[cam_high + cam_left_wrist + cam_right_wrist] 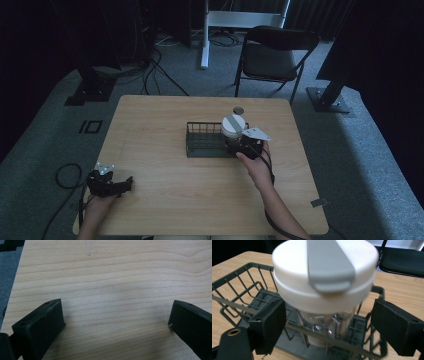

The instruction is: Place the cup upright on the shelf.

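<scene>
high view: a wooden table (165, 200) carries a dark wire basket (202, 141) near its centre. a clear jar (233, 129) with a white lid and a grey flap stands upright in the basket's right end. a small dark disc (238, 110) lies on the table just behind the basket, apart from it. the right tool (243, 145), held in the right hand (257, 167), sits at the basket's right front corner, facing the jar. the left tool (125, 184) rests near the table's front left edge, well apart from the basket. a folding chair (275, 52) stands beyond the table.

right gripper view: the jaws are spread, one on each side of the jar (325, 285), not touching it; the basket (242, 290) wires cross in front.

left gripper view: the jaws are spread wide over bare table (112, 285), nothing between them.
</scene>
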`<state>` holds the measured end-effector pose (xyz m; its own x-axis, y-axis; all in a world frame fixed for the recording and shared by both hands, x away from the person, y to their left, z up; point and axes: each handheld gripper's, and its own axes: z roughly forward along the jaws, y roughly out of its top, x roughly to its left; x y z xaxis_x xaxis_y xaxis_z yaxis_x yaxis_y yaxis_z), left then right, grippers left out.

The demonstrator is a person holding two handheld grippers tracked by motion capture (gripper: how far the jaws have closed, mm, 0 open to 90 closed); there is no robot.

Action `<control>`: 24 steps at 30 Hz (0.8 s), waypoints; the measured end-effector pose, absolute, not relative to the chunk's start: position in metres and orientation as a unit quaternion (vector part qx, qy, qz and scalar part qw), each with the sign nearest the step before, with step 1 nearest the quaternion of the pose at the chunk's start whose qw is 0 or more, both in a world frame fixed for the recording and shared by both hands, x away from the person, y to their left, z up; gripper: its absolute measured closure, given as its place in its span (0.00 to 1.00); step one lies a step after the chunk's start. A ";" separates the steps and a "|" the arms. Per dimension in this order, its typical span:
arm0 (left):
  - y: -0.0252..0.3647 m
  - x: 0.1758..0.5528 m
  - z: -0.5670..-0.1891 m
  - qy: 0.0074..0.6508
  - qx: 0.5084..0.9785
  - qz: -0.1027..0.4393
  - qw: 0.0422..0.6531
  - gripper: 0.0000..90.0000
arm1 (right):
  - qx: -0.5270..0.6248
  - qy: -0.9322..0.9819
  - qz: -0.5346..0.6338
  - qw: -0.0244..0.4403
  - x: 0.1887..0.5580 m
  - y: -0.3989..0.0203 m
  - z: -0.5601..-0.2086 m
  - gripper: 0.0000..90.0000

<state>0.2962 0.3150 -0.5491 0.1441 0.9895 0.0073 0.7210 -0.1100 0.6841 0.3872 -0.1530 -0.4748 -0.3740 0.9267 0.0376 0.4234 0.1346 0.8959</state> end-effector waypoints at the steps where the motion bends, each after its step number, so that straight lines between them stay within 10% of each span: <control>1: 0.315 0.296 -0.549 0.607 0.704 0.243 0.276 0.00 | 0.483 0.698 0.446 0.282 0.387 -0.153 -0.475 0.14; 24: 0.315 0.296 -0.549 0.607 0.704 0.243 0.276 0.00 | 0.493 0.692 0.440 0.290 0.355 -0.193 -0.493 0.14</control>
